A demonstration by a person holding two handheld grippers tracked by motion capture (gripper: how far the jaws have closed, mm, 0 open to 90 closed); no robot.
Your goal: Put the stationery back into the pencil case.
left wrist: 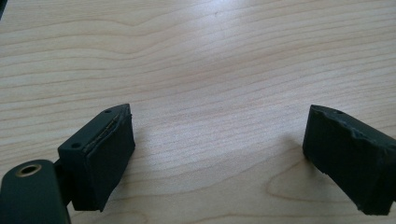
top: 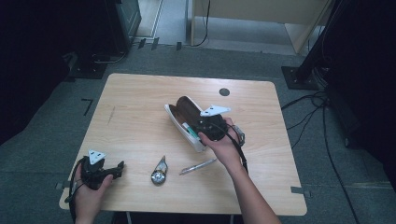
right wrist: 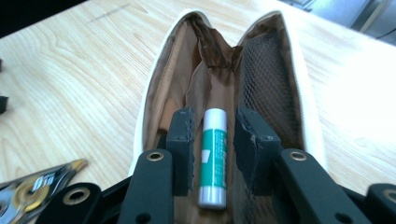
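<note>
A white pencil case (top: 183, 112) with brown lining (right wrist: 261, 70) lies open at the middle of the wooden table (top: 140, 93). Inside it lies a glue stick (right wrist: 214, 163) with a white cap and a green label, also seen as a green streak in the high view (top: 189, 130). My right gripper (right wrist: 214, 135) hangs over the case's near end (top: 195, 129), one jaw on each side of the stick with a narrow gap on both sides, so it is open. At the table's front left corner my left gripper (top: 120, 167) rests low over bare wood, its jaws (left wrist: 217, 149) wide open and empty.
A correction-tape roller (top: 159, 173) and a silver pen (top: 198, 166) lie near the front edge between the two hands; the roller also shows at the lower left of the right gripper view (right wrist: 32, 189). A dark round spot (top: 224, 92) marks the far side. Cables run on the floor at right.
</note>
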